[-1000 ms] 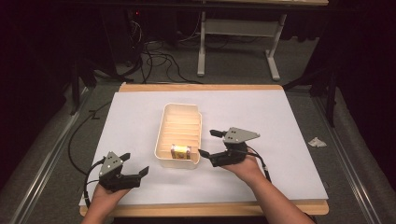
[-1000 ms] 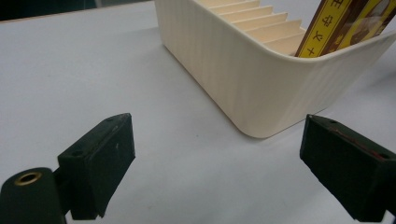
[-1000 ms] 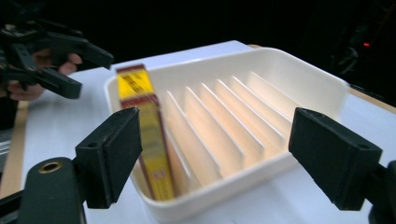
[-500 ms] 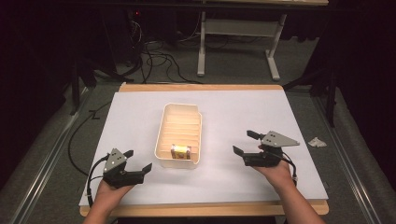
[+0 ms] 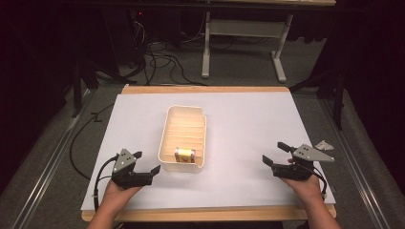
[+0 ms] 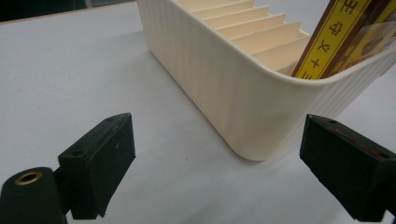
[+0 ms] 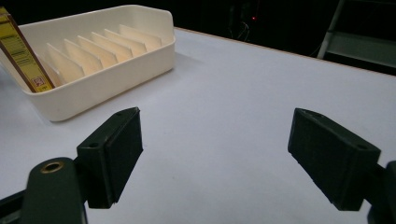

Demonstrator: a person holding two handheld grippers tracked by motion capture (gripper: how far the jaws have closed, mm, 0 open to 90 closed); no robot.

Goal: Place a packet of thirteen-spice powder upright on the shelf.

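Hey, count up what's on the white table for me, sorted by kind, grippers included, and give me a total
Cream slotted bins: 1
Yellow and brown packets, in the bin's near end: 1
Black grippers, left gripper and right gripper, both open and empty: 2
Total: 4

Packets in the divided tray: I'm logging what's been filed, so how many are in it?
1. A yellow-and-brown packet stands in the slot at the cream tray's near end; the farther slots look empty.

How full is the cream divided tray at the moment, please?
Nearly empty: the cream tray holds one yellow-and-brown packet, leaning in the slot at its near end; the other slots show bare dividers.
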